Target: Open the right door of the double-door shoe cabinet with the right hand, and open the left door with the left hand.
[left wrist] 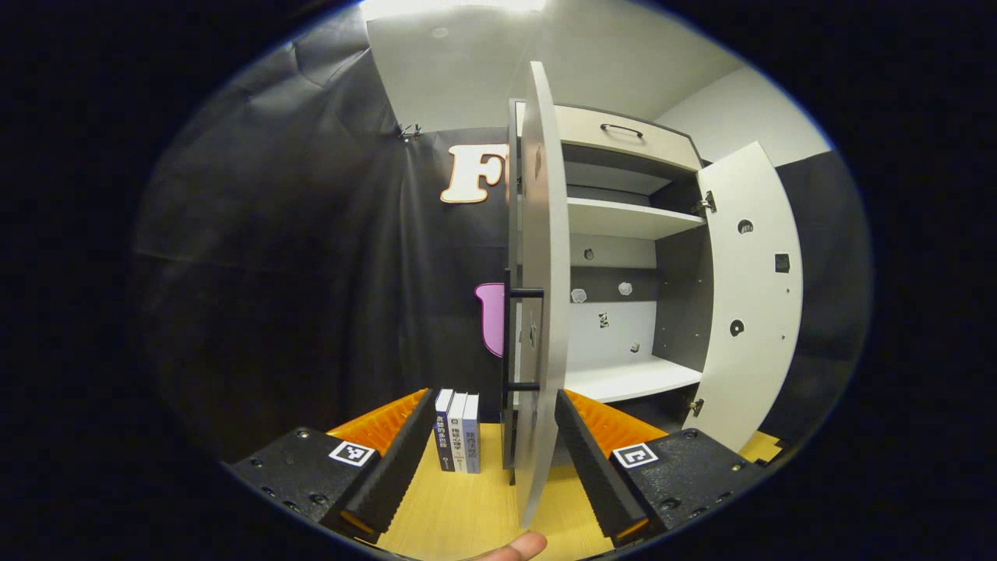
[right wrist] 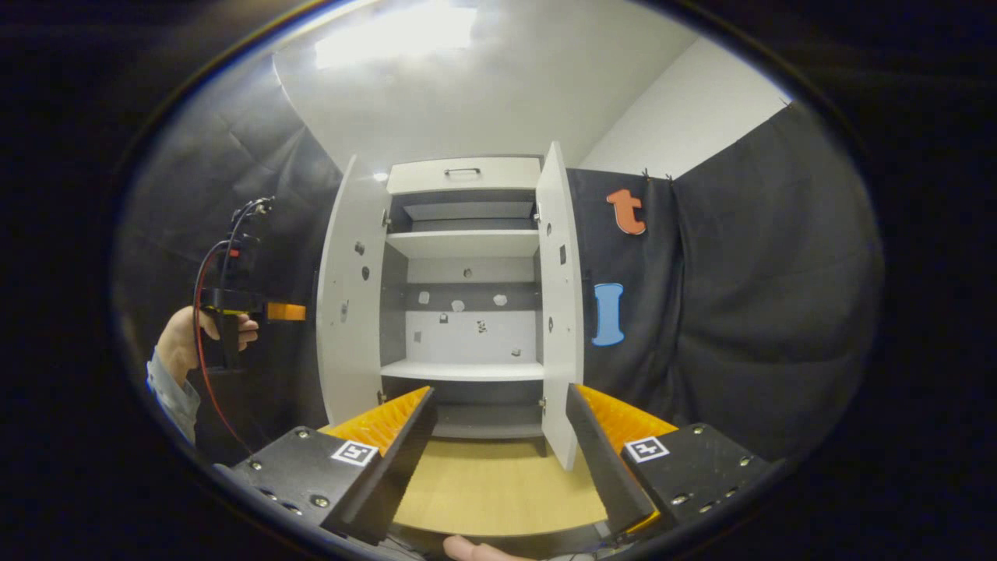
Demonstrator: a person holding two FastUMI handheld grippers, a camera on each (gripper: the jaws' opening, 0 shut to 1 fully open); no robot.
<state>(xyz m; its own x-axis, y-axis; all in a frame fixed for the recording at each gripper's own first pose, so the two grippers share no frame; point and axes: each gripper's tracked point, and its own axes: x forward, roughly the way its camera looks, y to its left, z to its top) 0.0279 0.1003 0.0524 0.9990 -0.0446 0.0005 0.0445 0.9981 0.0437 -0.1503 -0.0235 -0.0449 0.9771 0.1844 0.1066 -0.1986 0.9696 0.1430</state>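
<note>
Our left gripper [left wrist: 491, 460] stands with its jaws wide apart, the free edge of the left door [left wrist: 540, 296] running between the fingers without either one pressing on it. That door is swung out towards us, edge-on in the left gripper view, with its dark bar handle [left wrist: 520, 339] on the outer face just beside the edge. A few books [left wrist: 458, 440] stand on the wooden floor [left wrist: 459, 514] to the left of it.

Further right, the cabinet [right wrist: 465, 175] is open, its shelves bare, and the right door [right wrist: 559, 304] is swung outward too. Our right gripper [right wrist: 498, 460] hangs well back from the cabinet, jaws spread wide and holding nothing.

We judge both doors are open, so the task looks close to done. The doors seem to be flat, rigid panels on hinges: light to swing, stiff, and smooth enough that the edge could slip under a pinch. If the left door needs more travel, we would take it by the bar handle, or push on the face near the free edge, where leverage is best.
</note>
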